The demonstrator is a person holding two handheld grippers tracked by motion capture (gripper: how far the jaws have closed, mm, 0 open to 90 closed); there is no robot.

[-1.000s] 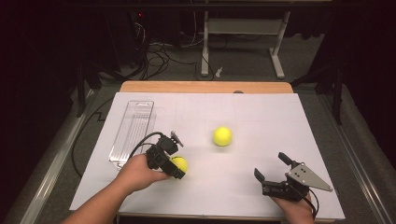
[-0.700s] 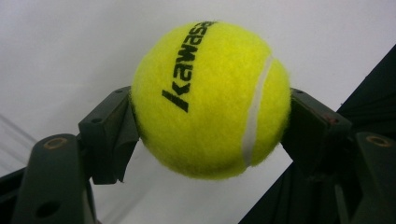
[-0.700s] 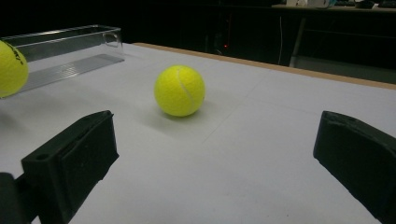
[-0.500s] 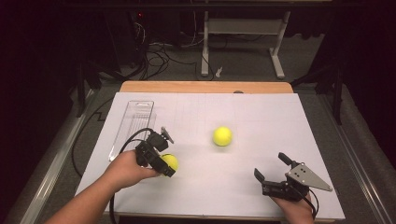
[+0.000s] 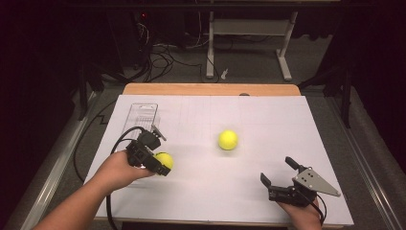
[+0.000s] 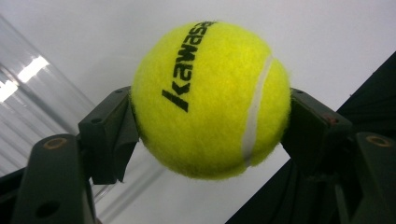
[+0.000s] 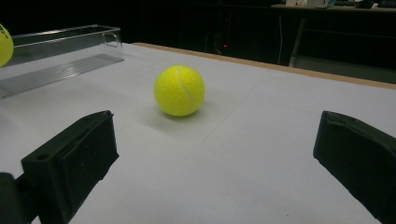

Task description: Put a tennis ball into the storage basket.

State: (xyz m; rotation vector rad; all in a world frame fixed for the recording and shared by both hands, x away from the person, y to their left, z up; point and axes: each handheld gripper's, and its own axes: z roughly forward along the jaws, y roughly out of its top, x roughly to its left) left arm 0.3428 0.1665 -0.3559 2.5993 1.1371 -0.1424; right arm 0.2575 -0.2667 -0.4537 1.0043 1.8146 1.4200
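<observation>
Dark room, big white table (image 5: pixel 268 120) with two yellow balls on it.

White paper covers the wide table top, and a brown wooden edge runs along the far side. On the left lies the long clear plastic box (image 5: pixel 139 115). Near it, the left gripper (image 5: pixel 160 165) squeezes a fuzzy yellow tennis ball with black letters (image 6: pixel 210 100) tight between both black jaws, just above the table. At the near right, the right gripper (image 5: pixel 280 175) has its jaws wide apart, holding nothing. Another plain yellow tennis ball (image 5: pixel 228 140) sits alone in the middle, well apart from both.

L tool (image 5: pixel 163 165) clamped, R tool (image 5: pixel 278 172) agape
</observation>
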